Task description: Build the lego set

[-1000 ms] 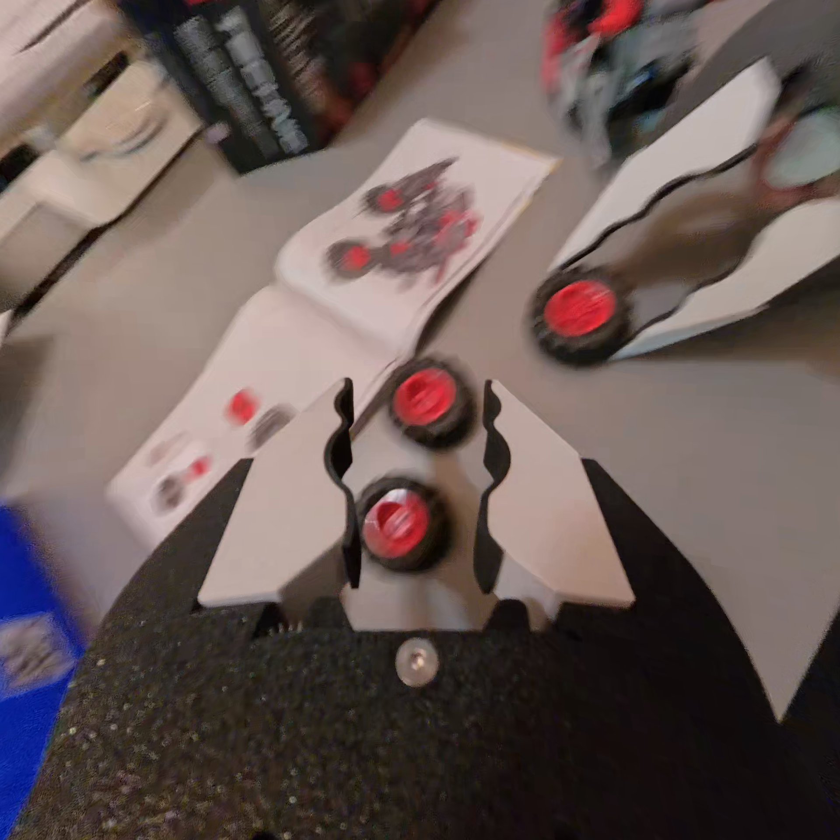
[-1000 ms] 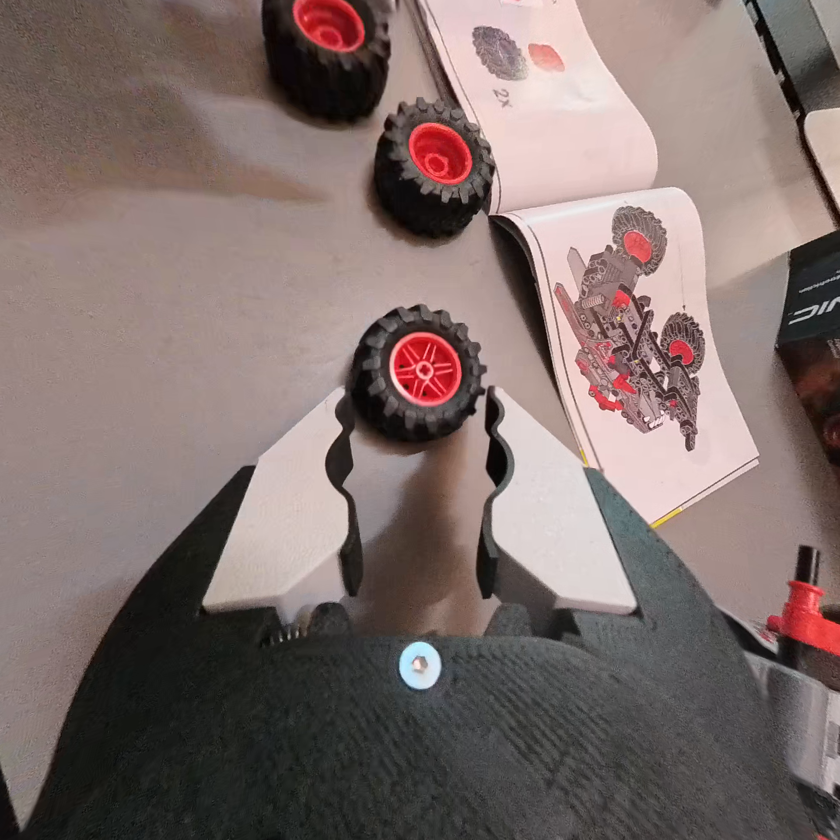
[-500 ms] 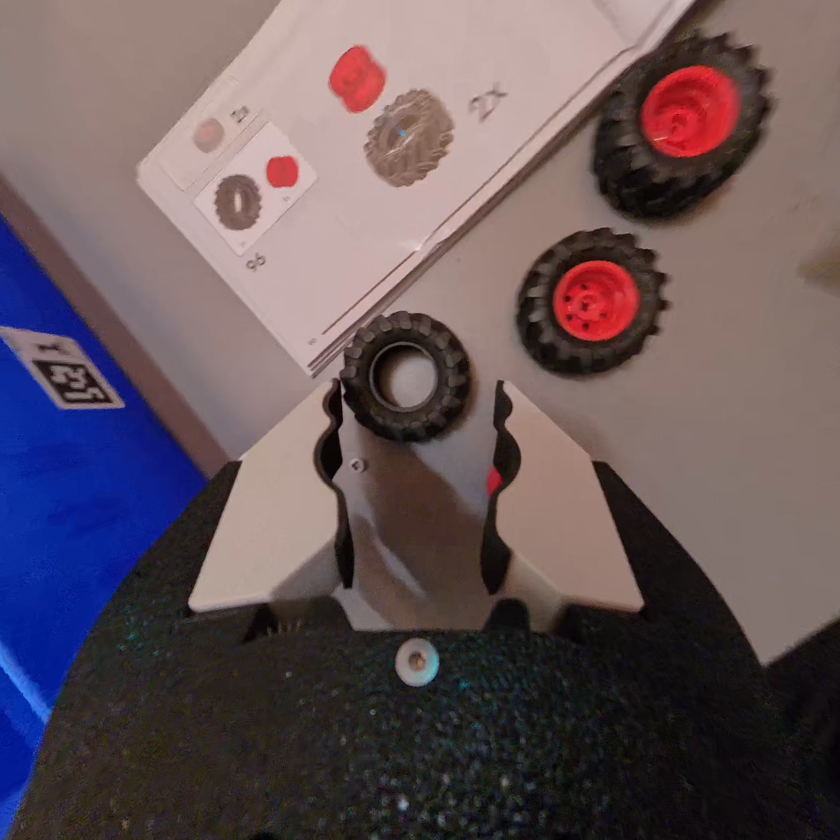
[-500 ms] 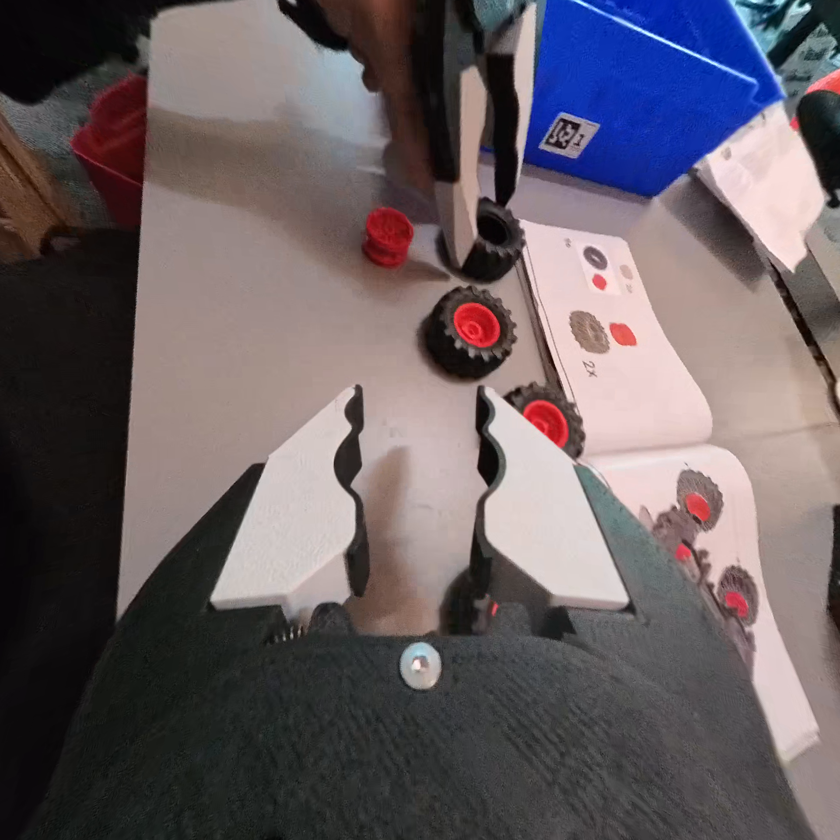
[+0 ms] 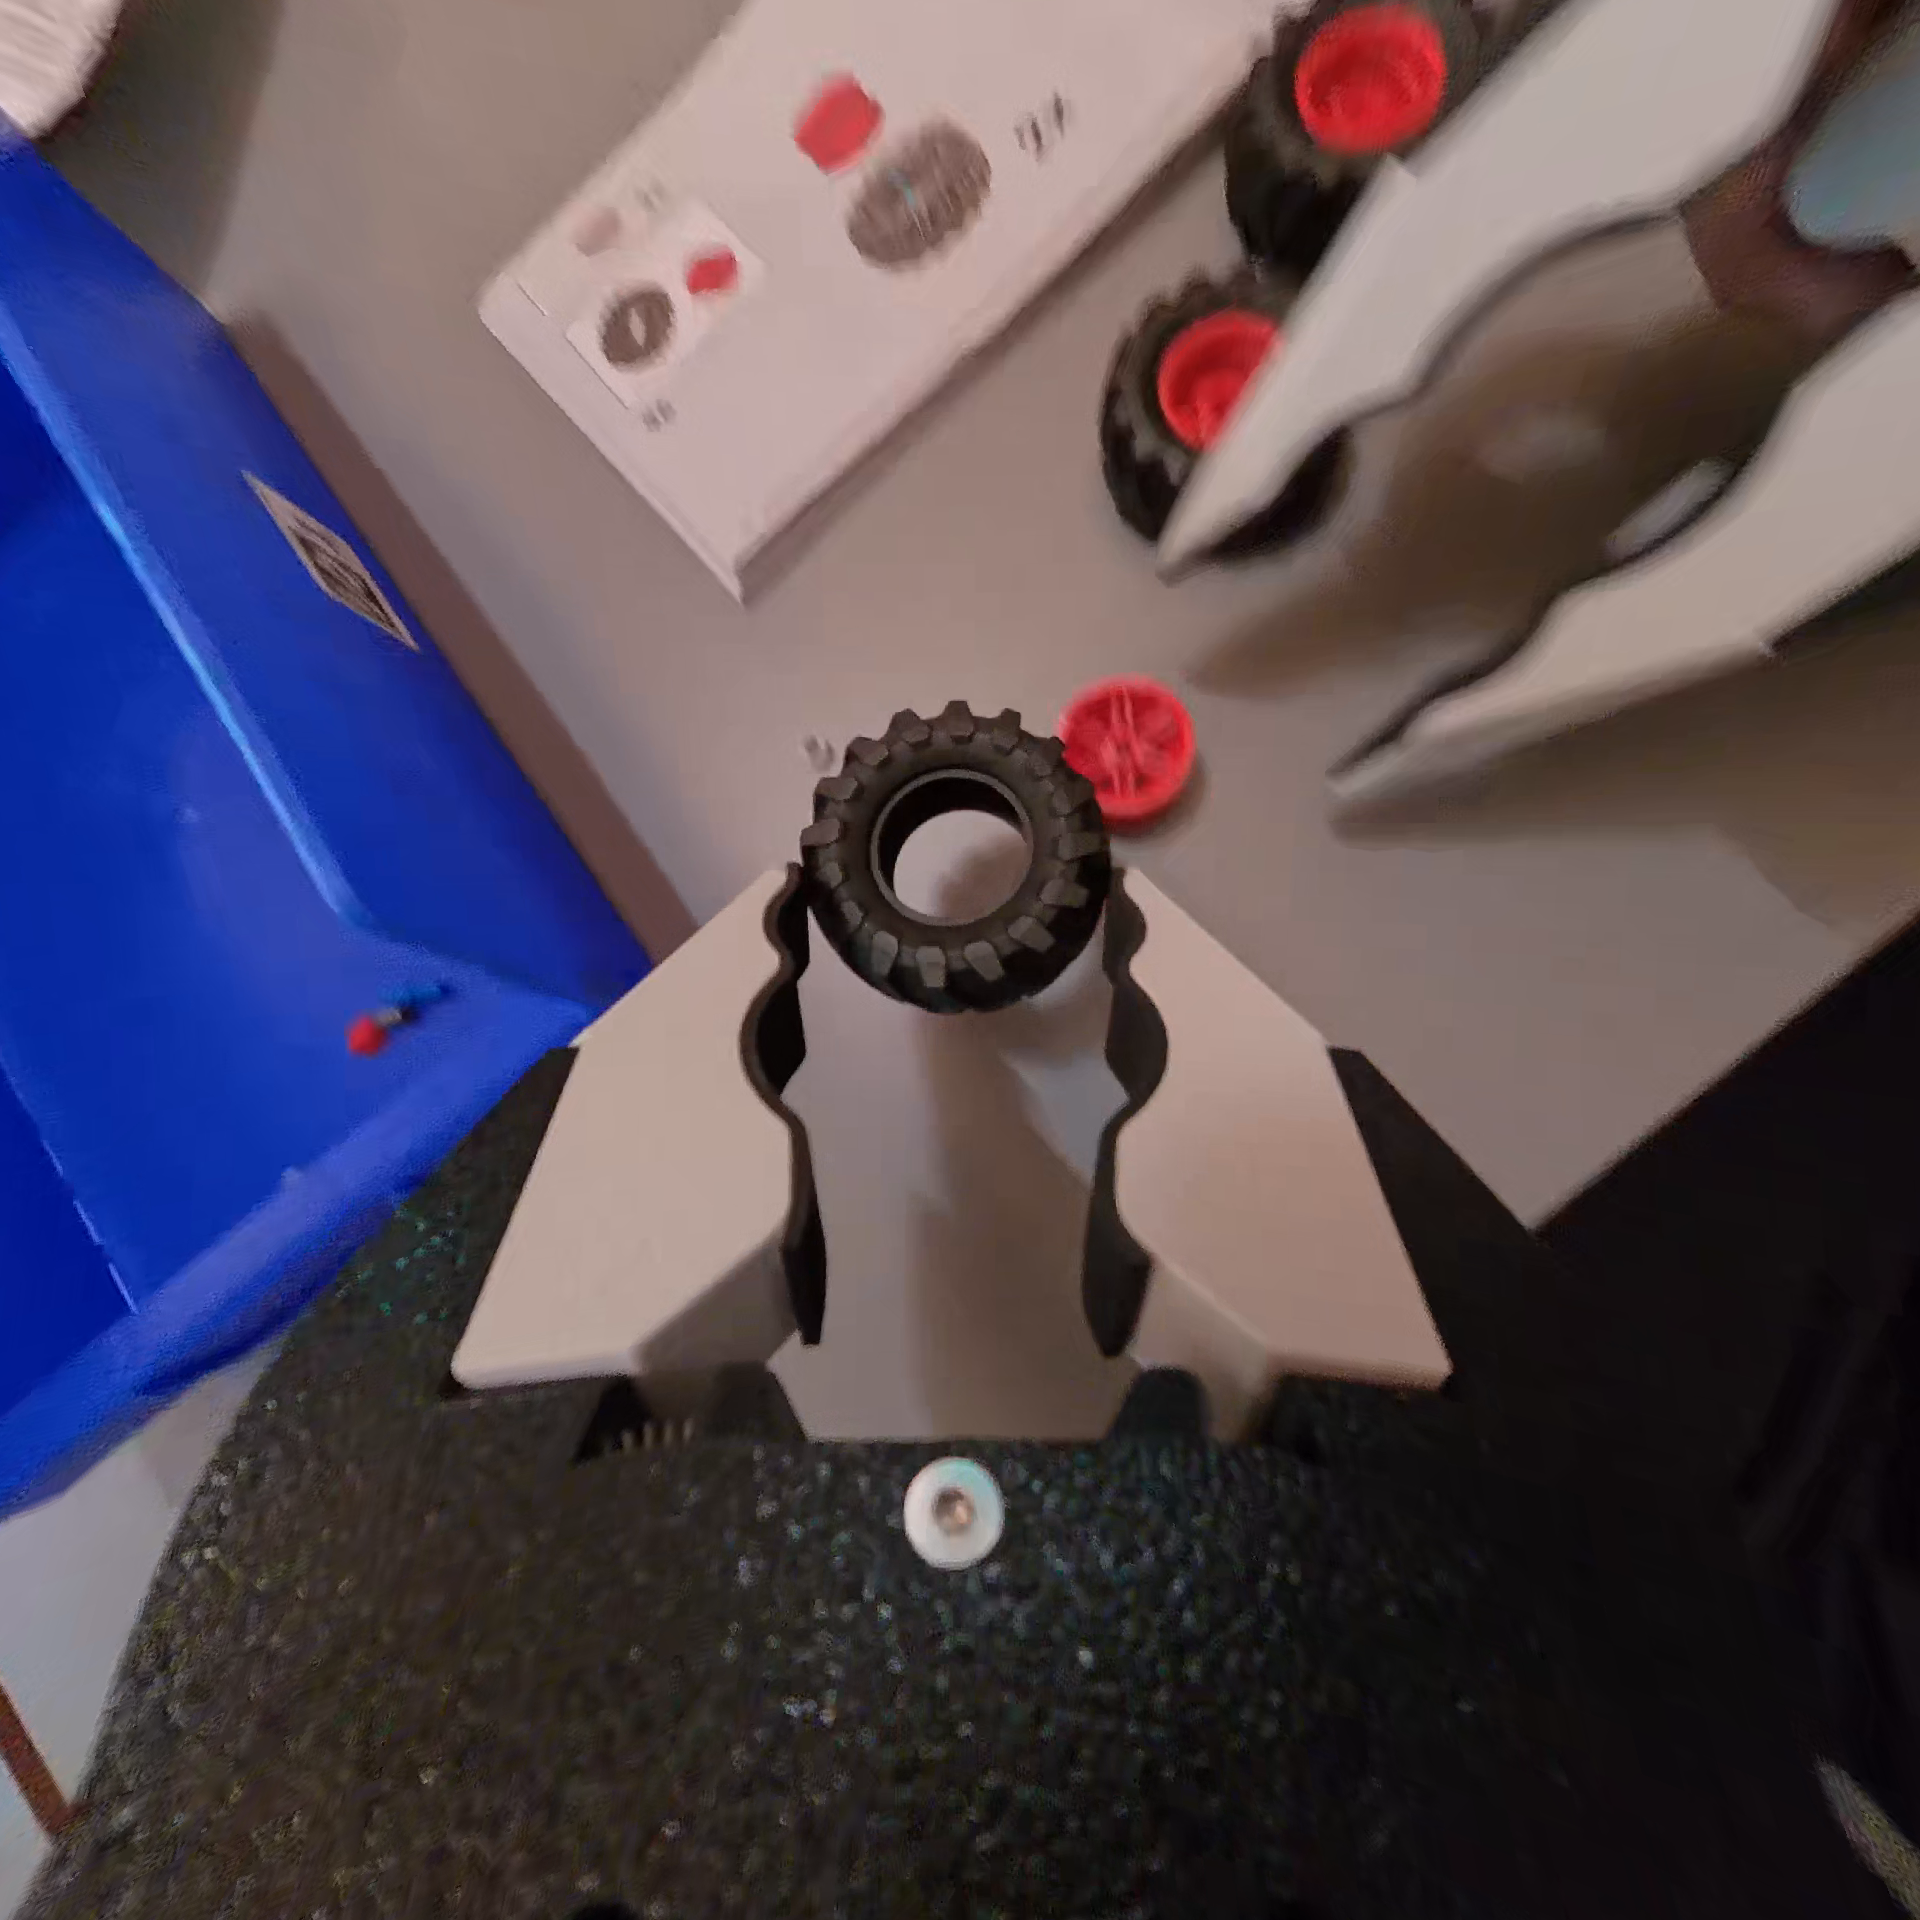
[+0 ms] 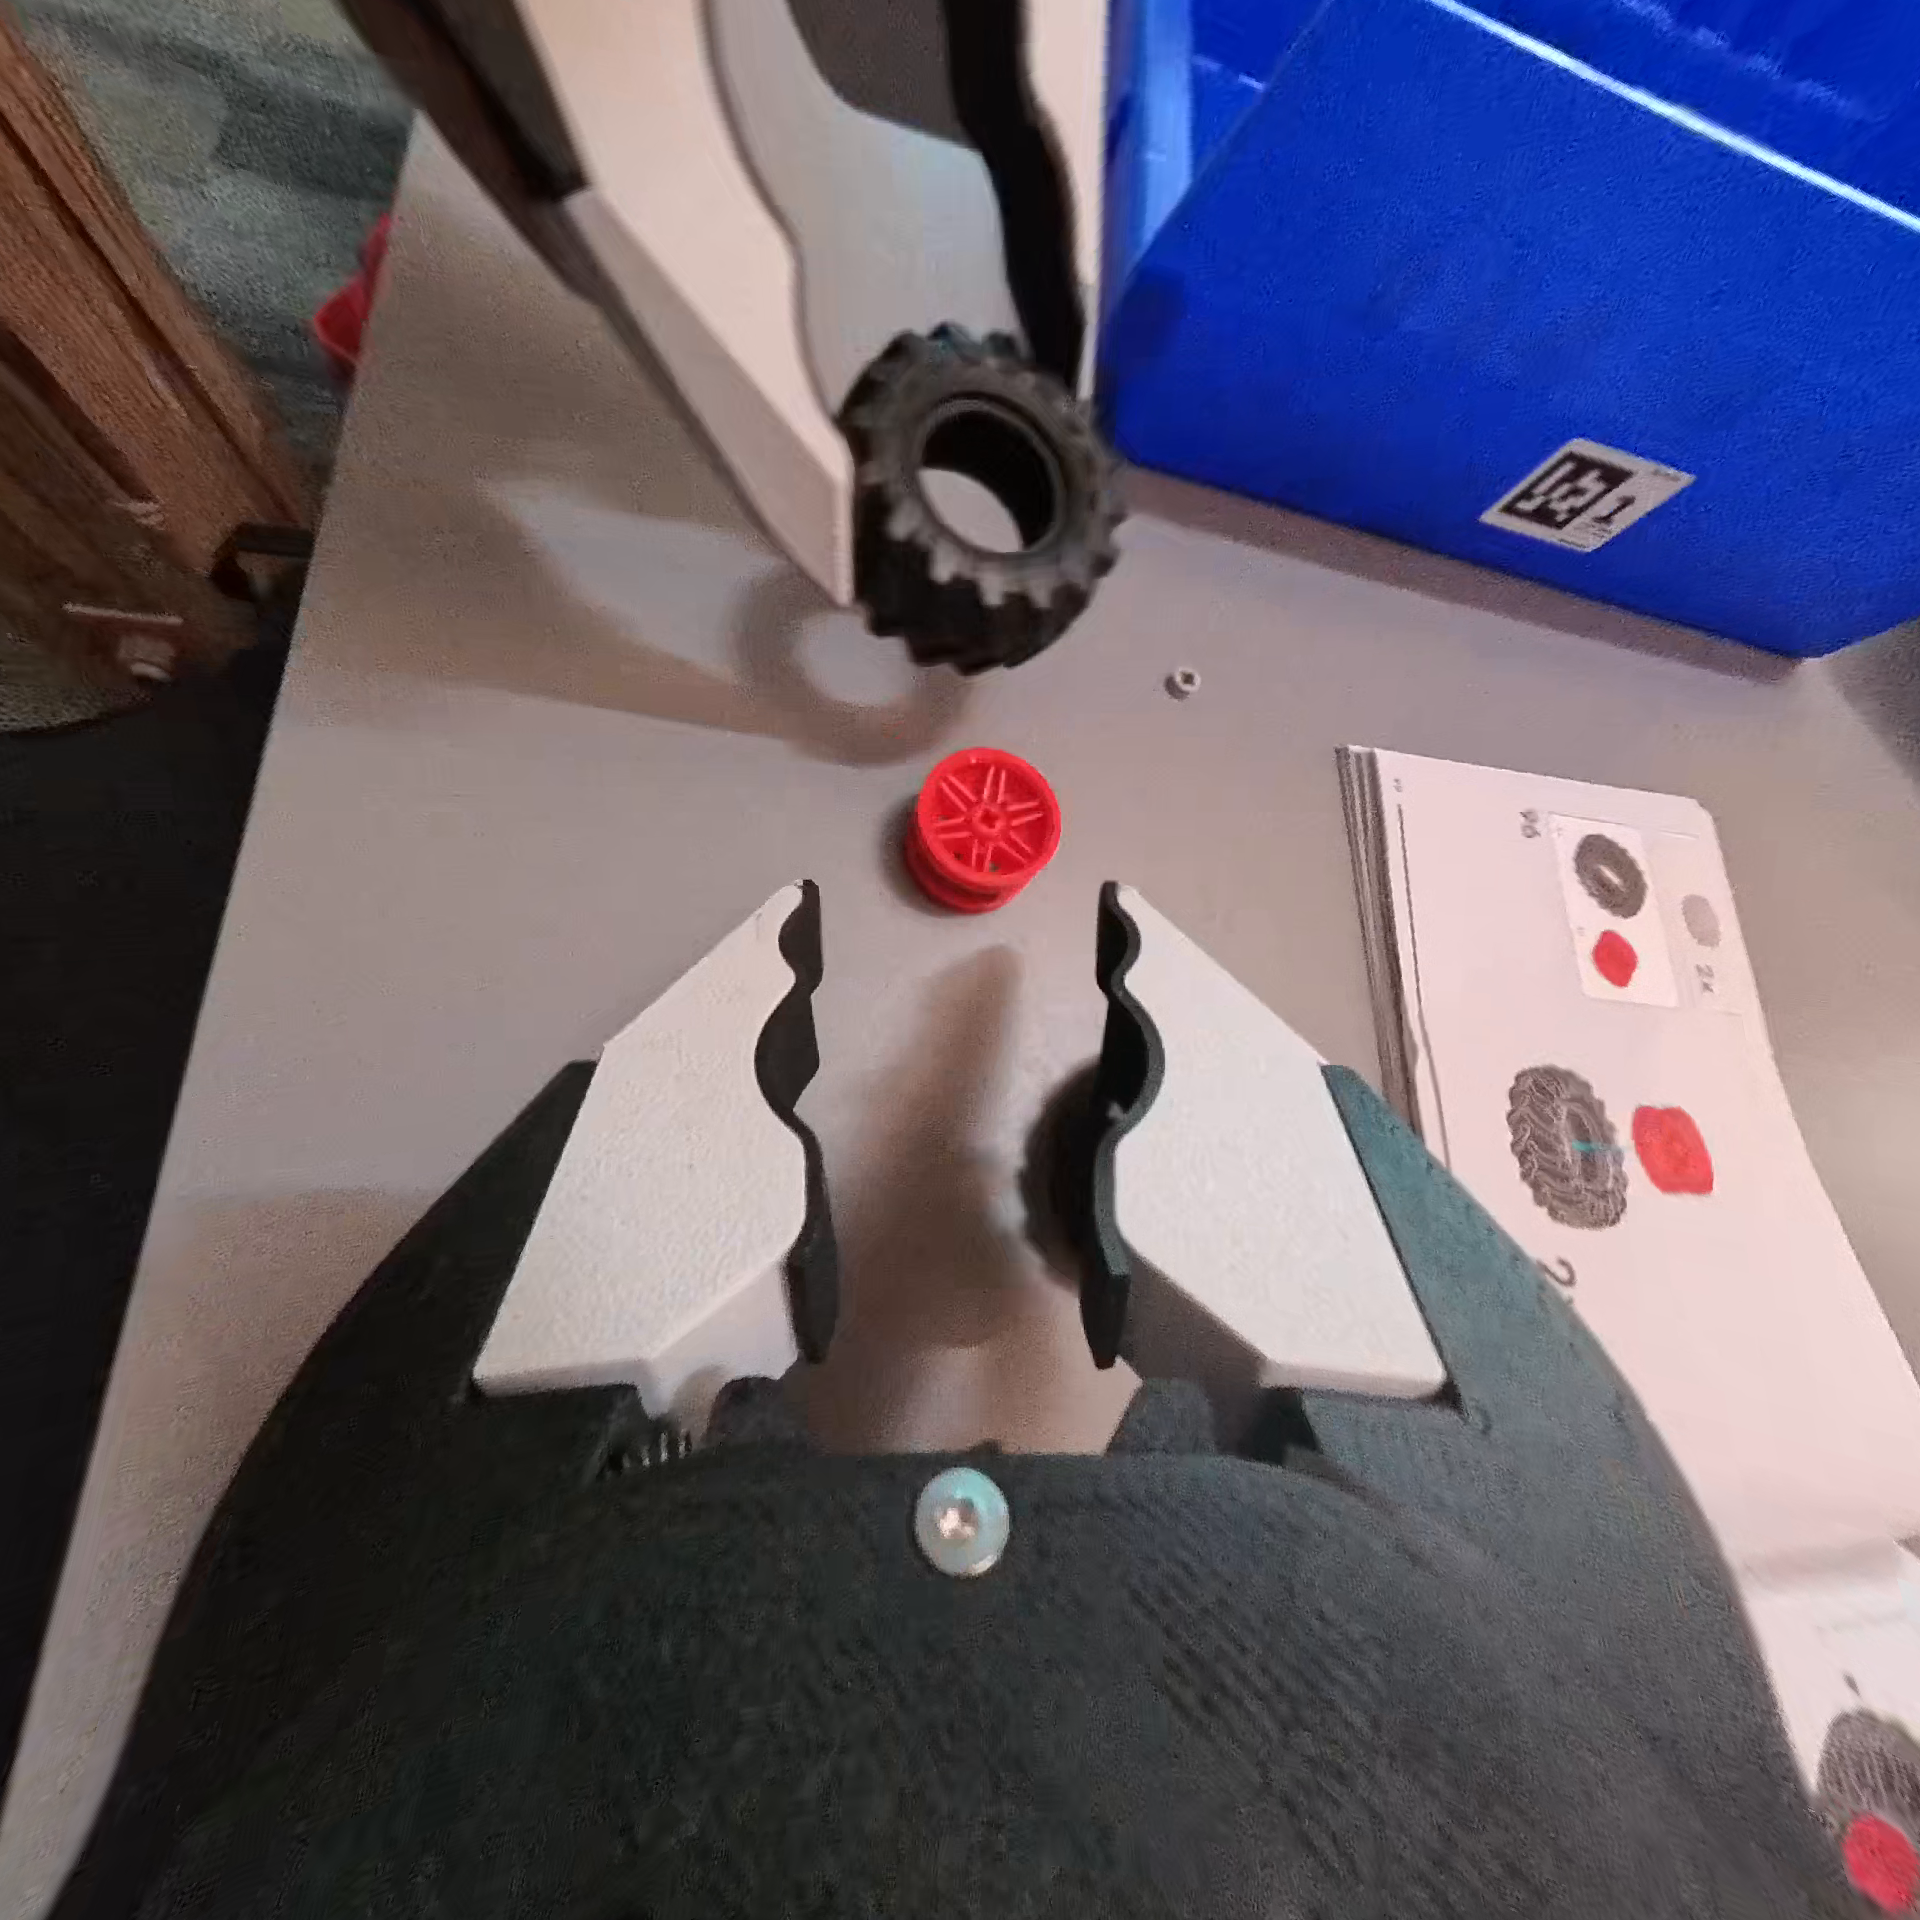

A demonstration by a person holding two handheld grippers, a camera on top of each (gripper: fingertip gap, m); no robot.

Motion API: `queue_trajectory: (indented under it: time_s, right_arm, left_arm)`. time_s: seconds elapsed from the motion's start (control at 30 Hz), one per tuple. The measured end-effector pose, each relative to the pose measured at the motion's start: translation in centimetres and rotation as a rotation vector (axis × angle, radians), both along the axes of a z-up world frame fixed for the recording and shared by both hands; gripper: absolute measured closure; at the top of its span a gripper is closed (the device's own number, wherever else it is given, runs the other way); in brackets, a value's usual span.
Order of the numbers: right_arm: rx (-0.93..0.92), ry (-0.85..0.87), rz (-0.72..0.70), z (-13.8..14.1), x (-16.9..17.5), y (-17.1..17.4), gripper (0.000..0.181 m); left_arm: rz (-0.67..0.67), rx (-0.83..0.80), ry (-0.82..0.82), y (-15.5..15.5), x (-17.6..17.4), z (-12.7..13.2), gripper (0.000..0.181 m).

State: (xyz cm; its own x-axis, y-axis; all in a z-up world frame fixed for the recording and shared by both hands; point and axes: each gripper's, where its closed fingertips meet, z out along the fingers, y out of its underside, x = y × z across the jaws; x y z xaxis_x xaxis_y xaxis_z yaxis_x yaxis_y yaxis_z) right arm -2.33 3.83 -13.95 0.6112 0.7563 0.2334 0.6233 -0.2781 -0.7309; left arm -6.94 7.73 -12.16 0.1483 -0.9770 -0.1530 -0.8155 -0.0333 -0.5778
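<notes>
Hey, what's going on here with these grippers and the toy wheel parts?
A person is building a lego vehicle with two handheld grippers. The left gripper is shut on an empty black tyre, lifted off the grey table. The right gripper is open, just short of the loose red rim lying on the table. Two finished wheels sit beside the open instruction booklet, with a blue bin nearby.

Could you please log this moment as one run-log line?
left gripper: holds empty black rubber tyre | right gripper: open near loose red wheel hub
</notes>
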Motion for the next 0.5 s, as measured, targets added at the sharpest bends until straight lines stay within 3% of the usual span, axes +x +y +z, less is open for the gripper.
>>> queue_trajectory:
  time_s: [0.17,0.23,0.33,0.5]
  right_arm:
    - [-0.019,-0.048,0.037,-1.2,-1.4,1.7,0.125]
    - [-0.043,-0.095,0.036,-1.8,-1.3,2.0,0.127]
    - [-0.008,-0.171,0.059,-1.9,-0.9,2.3,0.148]
    - [-0.050,-0.142,0.067,-1.8,-0.8,1.0,0.148]
  left_arm:
    - [-0.123,-0.054,0.066,-3.7,-2.6,-2.8,0.127]
    - [-0.155,-0.024,0.057,-4.0,-2.6,-3.2,0.127]
    - [-0.217,-0.007,0.009,-4.8,-1.9,-3.2,0.127]
    - [-0.321,-0.026,-0.066,-7.1,0.1,-3.8,0.126]
